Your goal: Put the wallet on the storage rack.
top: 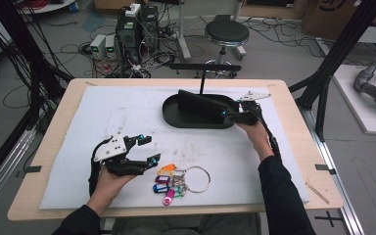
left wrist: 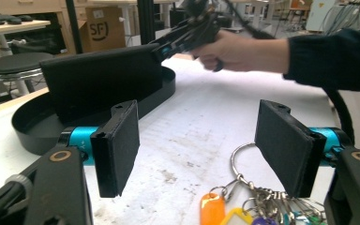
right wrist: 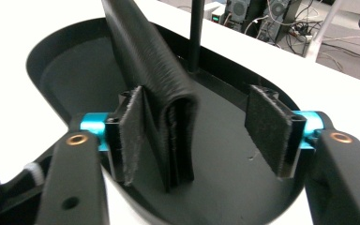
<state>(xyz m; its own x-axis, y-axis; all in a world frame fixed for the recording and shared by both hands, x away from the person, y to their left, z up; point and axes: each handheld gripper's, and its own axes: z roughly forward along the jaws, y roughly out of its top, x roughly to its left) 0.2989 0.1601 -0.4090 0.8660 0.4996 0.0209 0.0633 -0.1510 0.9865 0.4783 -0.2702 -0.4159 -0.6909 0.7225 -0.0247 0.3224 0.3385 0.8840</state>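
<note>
R gripper [right wrist: 201,136] jaws apart, wallet [right wrist: 159,93] between, touching one pad; L gripper [left wrist: 206,145] wide, empty.

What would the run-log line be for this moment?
right gripper: open, wallet between jaws, standing in black tray | left gripper: open, above key ring with tags

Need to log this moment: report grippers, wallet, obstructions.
Right gripper open around folded black wallet, standing in black tray. Left gripper open, empty, beside key bunch. Nothing in the way.
</note>
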